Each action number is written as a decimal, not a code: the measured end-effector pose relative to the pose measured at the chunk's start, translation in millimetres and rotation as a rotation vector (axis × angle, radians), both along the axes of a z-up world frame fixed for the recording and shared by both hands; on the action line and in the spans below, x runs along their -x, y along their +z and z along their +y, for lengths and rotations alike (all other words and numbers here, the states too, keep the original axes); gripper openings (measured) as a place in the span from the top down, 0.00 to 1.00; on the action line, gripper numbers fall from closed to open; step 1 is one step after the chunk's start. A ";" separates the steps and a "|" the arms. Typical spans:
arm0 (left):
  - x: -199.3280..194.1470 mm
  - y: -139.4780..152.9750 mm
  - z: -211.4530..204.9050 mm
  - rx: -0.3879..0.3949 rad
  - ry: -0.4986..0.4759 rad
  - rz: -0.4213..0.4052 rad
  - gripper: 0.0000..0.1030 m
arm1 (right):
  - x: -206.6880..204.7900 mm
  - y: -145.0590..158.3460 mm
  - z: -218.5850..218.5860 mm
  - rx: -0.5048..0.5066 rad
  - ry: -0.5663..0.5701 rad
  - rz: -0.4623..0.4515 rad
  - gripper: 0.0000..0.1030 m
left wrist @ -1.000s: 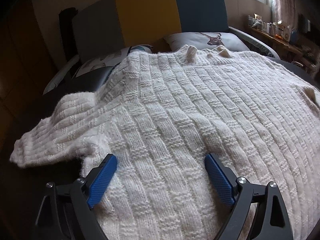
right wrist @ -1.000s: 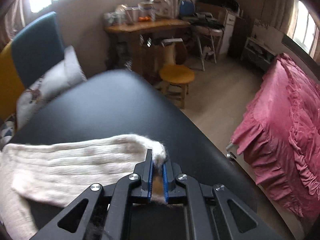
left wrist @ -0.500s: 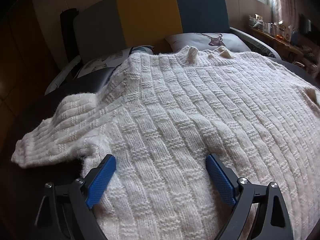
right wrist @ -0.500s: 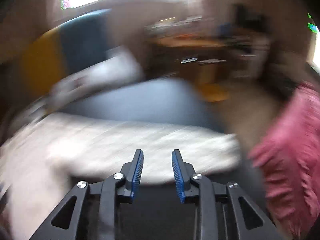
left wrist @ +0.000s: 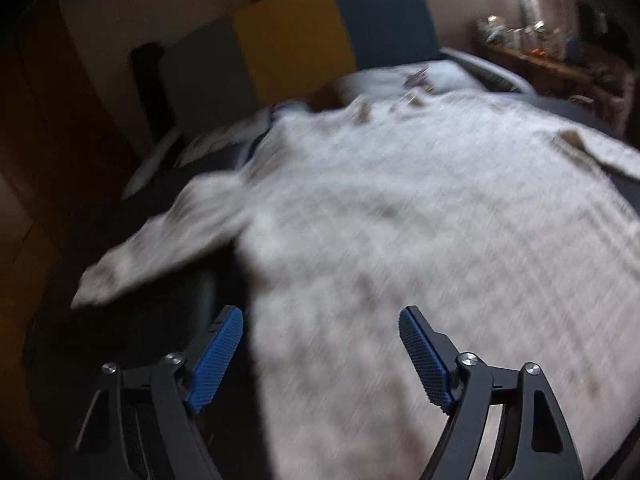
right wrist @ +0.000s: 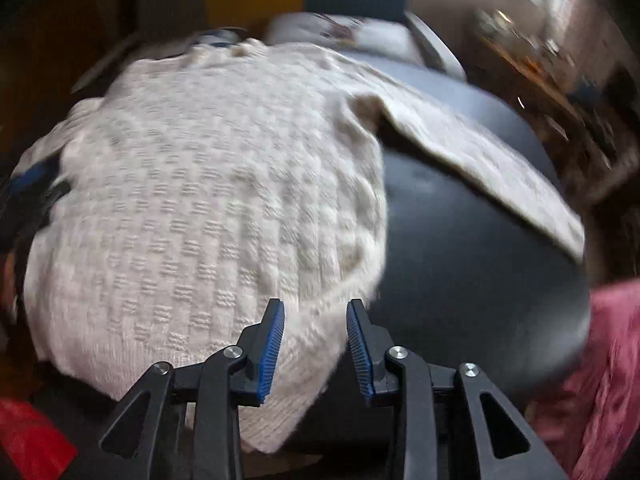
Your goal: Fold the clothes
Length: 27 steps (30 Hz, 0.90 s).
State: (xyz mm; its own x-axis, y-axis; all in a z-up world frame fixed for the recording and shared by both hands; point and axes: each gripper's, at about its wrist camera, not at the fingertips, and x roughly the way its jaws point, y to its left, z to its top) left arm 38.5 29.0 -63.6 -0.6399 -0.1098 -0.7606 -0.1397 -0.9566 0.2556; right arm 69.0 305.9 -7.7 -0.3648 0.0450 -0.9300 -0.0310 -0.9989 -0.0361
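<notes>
A cream knitted sweater (left wrist: 420,220) lies spread flat on a dark round table (right wrist: 460,240). One sleeve (left wrist: 160,240) stretches out to the left in the left wrist view; the other sleeve (right wrist: 480,160) stretches out to the right in the right wrist view. My left gripper (left wrist: 320,344) is open and empty above the sweater's lower left hem. My right gripper (right wrist: 316,336) is open and empty above the lower right corner of the hem (right wrist: 280,420). Both views are blurred by motion.
A sofa with grey, yellow and teal back panels (left wrist: 312,40) and printed cushions (left wrist: 420,76) stands behind the table. A wooden desk with clutter (left wrist: 552,56) is at the far right. A pink ruffled bedspread (right wrist: 592,380) is close on the right.
My right gripper let go of the sleeve end, opened, and swung left to the sweater's lower hem. My left gripper pulled back and left a little, staying open.
</notes>
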 end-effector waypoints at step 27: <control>-20.3 -13.8 -68.1 -0.222 0.075 -0.113 0.93 | -38.2 -36.8 63.9 0.265 -0.262 0.116 0.94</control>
State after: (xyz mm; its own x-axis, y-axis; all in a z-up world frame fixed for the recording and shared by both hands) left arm 58.9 -39.1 -77.4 -0.5460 0.0236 -0.8375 -0.0815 -0.9964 0.0251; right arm 107.2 369.9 -44.5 -0.4759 -0.0862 -0.8753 -0.2752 -0.9306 0.2412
